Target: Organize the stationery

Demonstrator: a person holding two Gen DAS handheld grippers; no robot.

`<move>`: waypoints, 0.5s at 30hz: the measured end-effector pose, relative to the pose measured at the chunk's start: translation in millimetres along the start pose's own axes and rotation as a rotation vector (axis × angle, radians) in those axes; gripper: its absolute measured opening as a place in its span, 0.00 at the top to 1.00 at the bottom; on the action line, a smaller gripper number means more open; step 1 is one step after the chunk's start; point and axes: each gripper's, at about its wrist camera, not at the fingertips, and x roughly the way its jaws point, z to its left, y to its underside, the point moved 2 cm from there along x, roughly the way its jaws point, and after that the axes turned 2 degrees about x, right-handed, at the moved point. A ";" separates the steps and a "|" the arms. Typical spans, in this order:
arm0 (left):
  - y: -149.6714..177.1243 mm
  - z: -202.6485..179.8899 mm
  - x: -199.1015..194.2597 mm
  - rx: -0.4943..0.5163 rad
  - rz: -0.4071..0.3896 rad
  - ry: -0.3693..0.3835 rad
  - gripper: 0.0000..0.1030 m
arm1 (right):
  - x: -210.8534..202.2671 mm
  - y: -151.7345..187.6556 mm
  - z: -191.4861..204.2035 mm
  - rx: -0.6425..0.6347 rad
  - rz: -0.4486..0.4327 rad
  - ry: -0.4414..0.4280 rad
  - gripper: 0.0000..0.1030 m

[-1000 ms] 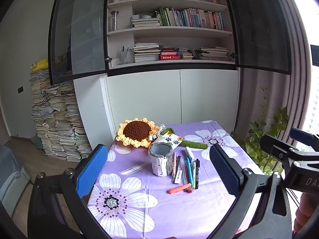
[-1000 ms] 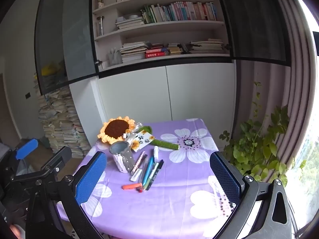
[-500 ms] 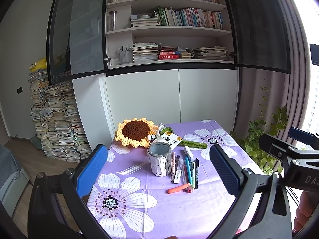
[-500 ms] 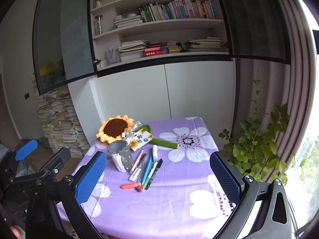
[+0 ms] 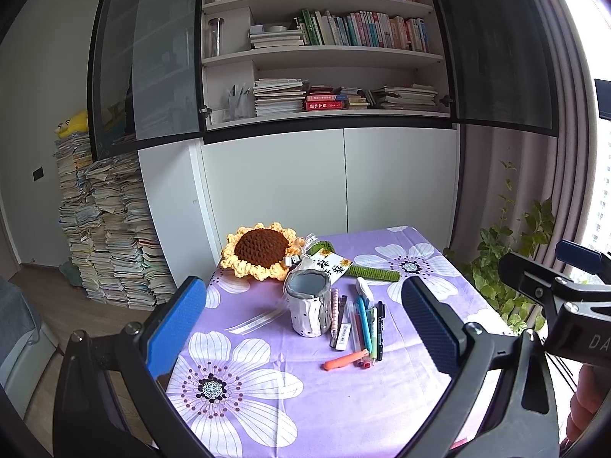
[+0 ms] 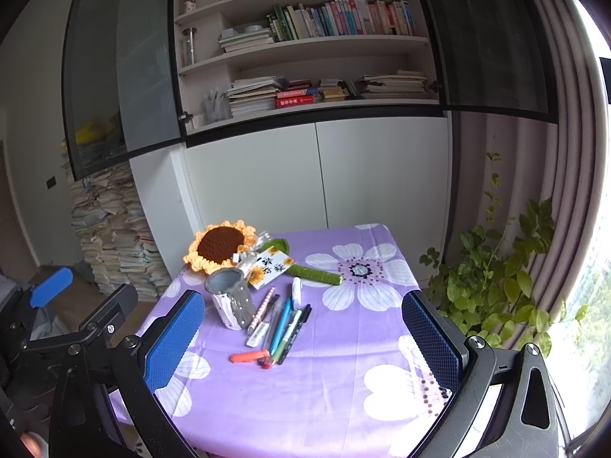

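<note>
Grippers L (image 5: 303, 324) & R (image 6: 301, 337) gape wide, empty; cylindrical fabric cup (image 5: 307, 302) beside slim plastic pens (image 5: 362, 326).

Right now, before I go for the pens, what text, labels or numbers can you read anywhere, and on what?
"DA": white letters, cut off at the frame edge, on the right hand-held gripper body, seen in the left wrist view.
Card by the crochet sunflower: dark characters, too blurred to read.
Clear ruler: faint print, unreadable.
Red books on the shelf: white lettering, too small.
White pen label: illegible.
</note>
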 end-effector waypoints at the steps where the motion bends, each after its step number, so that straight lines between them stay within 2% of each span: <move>1: 0.7 0.2 1.4 0.001 0.002 -0.002 0.01 | 1.3 0.1 -0.8 0.002 0.000 -0.002 0.00; 7: 4.3 1.2 12.8 -0.001 0.024 -0.002 0.01 | 5.6 1.3 0.6 -0.007 -0.020 0.022 0.00; 12: 7.1 1.9 23.9 -0.006 0.050 0.002 0.01 | 14.8 1.0 -5.3 0.024 -0.036 0.083 0.00; 15: 9.2 2.4 30.9 -0.007 0.065 0.004 0.01 | 21.5 2.6 -12.4 0.076 -0.008 0.039 0.00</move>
